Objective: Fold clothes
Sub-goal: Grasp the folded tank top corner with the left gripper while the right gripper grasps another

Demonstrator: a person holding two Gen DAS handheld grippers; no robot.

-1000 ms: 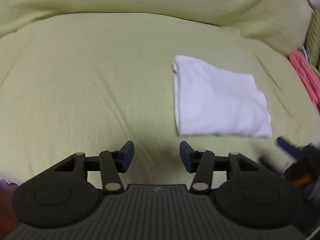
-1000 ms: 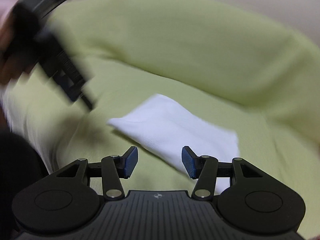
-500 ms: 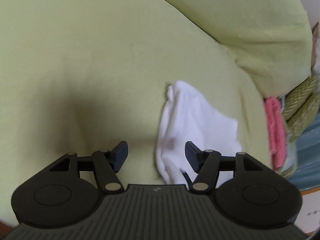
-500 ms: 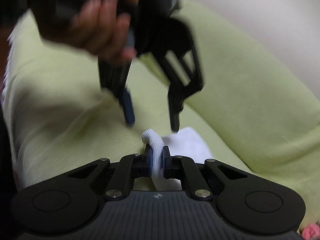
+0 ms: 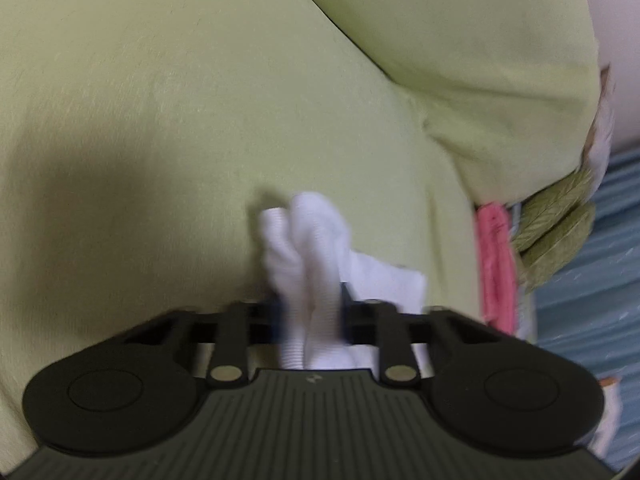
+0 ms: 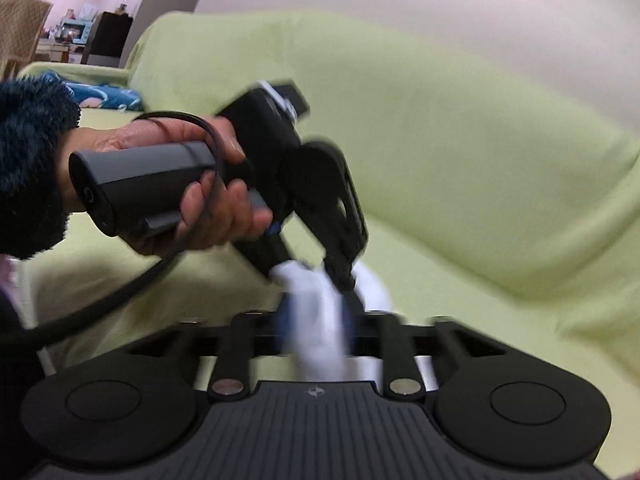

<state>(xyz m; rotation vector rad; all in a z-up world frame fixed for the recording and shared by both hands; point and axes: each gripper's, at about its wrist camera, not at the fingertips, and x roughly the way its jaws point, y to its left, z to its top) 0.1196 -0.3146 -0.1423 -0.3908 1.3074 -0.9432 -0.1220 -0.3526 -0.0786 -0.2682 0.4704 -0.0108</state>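
Left wrist view: my left gripper (image 5: 310, 312) is closing on a bunched ridge of the white cloth (image 5: 316, 240), which stands up between the jaws, pads pressing its sides. The rest of the cloth lies flat on the green sofa seat (image 5: 160, 120), toward the seat's right edge, near a pink cloth (image 5: 496, 264) tucked at that edge. It looks light, soft and limp, with a ribbed hem; I judge it will sag and slip unless I pinch through all layers at a corner or the hem. Motion blur hides the pads themselves.

Right wrist view: my right gripper (image 6: 318, 332) is opening, the same cloth (image 6: 316, 320) between its jaws; blur keeps me from telling whether the pads touch it. My left hand (image 6: 192, 184) holds the other gripper (image 6: 320, 268) with its tips on the cloth just ahead. The gripper body cuts off the cloth's near part, and its far end is mostly hidden behind the left gripper.
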